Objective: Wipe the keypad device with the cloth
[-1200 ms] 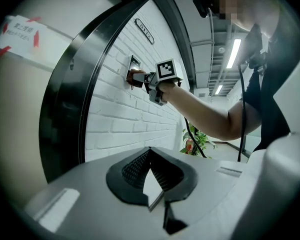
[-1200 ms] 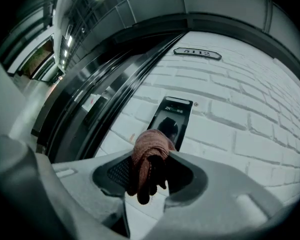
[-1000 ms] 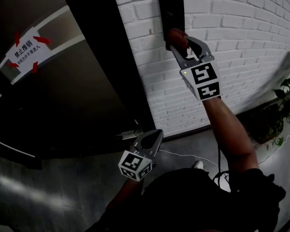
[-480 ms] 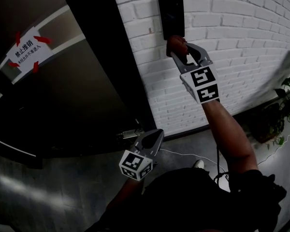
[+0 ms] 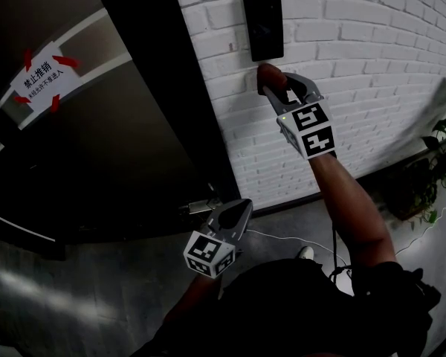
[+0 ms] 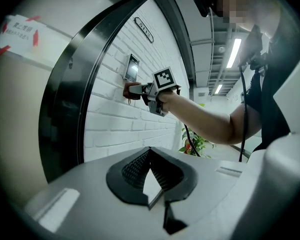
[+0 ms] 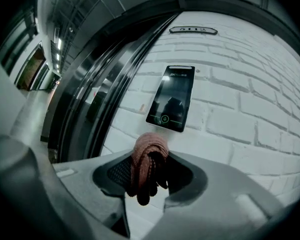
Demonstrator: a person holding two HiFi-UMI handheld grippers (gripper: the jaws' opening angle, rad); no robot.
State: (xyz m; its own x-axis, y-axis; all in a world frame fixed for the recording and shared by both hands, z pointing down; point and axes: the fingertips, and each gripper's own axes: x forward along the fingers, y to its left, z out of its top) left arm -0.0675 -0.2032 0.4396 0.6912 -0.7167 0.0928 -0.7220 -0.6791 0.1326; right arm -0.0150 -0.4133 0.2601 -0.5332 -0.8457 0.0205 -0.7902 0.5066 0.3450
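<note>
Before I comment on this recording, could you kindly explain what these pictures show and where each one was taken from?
No robot here: a person holds a two-jaw gripper in each hand. One picture comes from a camera on the person's head, looking down; the other two come from cameras riding on the grippers. The right gripper is up at a white brick wall and clamped on a reddish cloth, just below the dark keypad device mounted there. The left gripper hangs low by the dark door, jaws together, empty. A paper sign is taped to the door.
</note>
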